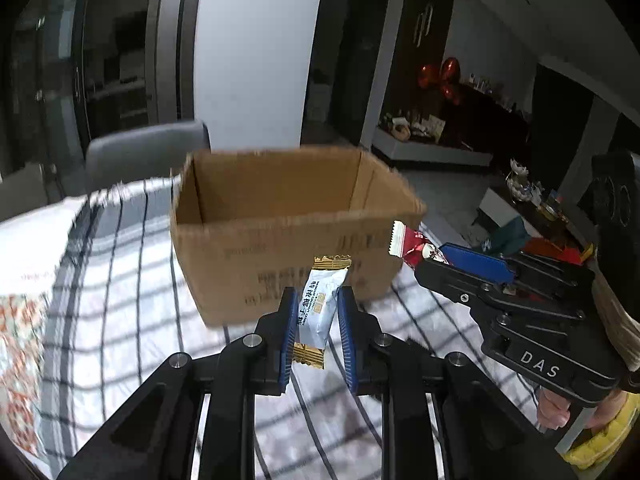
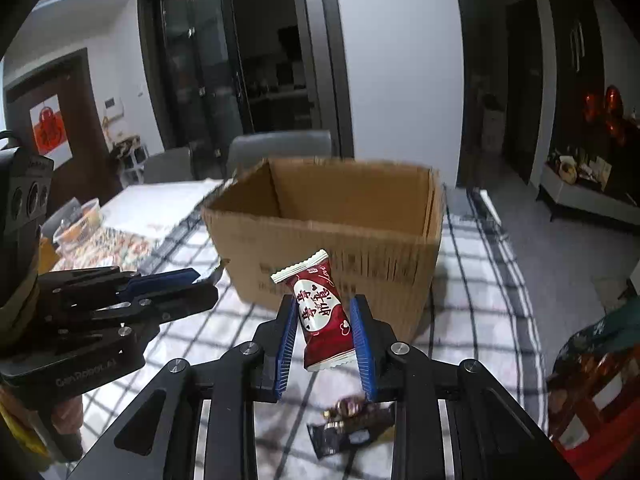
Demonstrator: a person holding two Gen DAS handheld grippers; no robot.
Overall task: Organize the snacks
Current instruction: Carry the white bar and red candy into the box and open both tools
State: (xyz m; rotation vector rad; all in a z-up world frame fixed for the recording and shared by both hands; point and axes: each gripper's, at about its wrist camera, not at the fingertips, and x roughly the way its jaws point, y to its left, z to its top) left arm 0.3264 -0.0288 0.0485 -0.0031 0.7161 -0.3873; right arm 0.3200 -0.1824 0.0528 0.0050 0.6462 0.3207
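Note:
My left gripper (image 1: 318, 312) is shut on a white snack packet with gold ends (image 1: 316, 312), held above the checked tablecloth, just in front of an open cardboard box (image 1: 288, 236). My right gripper (image 2: 324, 316) is shut on a red snack packet (image 2: 322, 312), also held up in front of the same box (image 2: 340, 232). The right gripper with its red packet (image 1: 416, 246) shows at the right of the left wrist view. The left gripper (image 2: 196, 280) shows at the left of the right wrist view. The box looks empty as far as its inside shows.
Dark wrapped sweets (image 2: 352, 420) lie on the checked cloth (image 2: 480, 300) under the right gripper. A plastic tub (image 2: 78, 220) and a patterned bag (image 1: 20, 360) sit at the left. Grey chairs (image 1: 148, 152) stand behind the table. The floor drops off to the right.

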